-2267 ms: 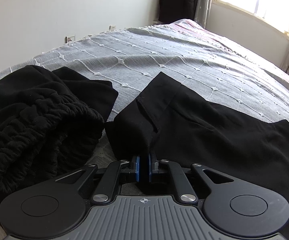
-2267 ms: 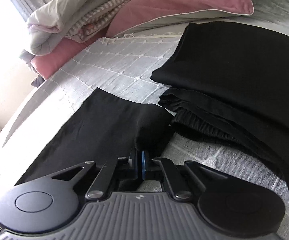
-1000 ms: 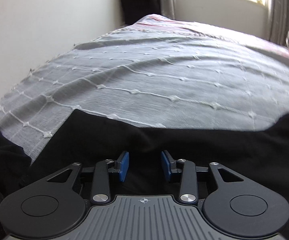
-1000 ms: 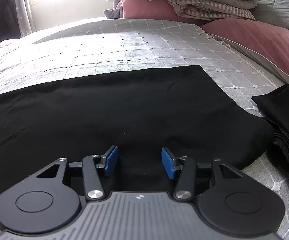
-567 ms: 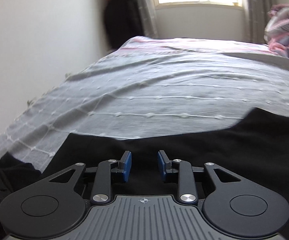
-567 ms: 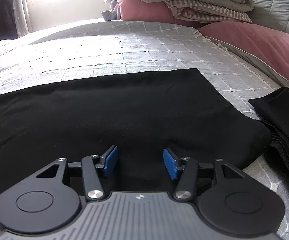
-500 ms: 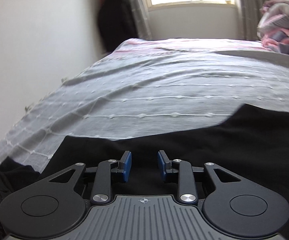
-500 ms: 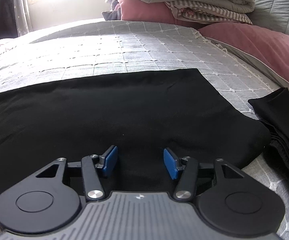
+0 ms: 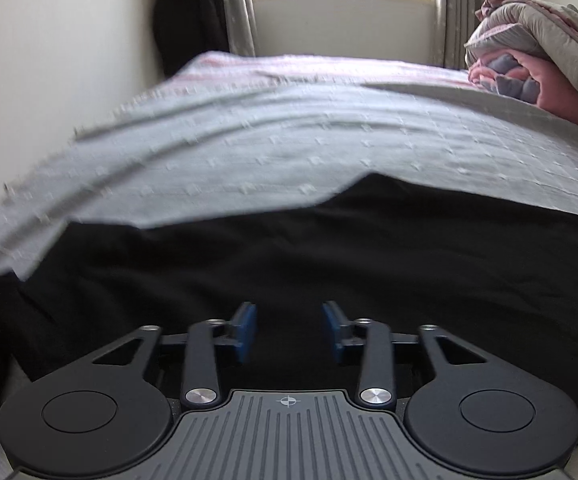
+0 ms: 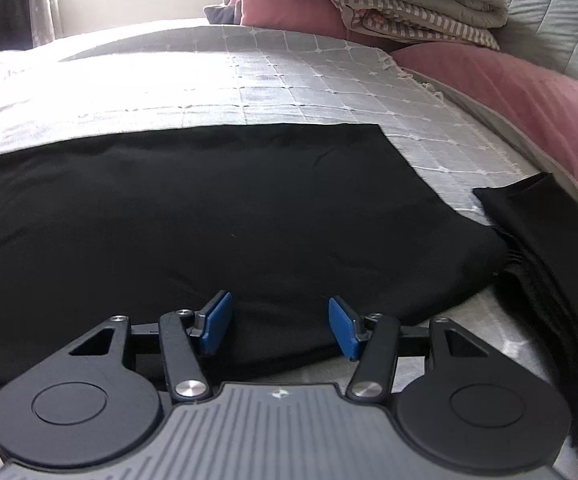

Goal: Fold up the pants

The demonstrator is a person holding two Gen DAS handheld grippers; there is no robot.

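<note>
Nearest the cameras, both grippers hover with nothing gripped: the left gripper [image 9: 289,330], its jaws opening, and the right gripper [image 10: 280,326], spread wide, each poised over the near edge of the black pants [image 10: 217,216], probably to take hold for another fold. The pants lie flat across the grey bedspread [image 10: 289,80]. Beyond, a folded black garment [image 10: 537,216] and pink pillow [image 10: 509,80] sit aside.
</note>
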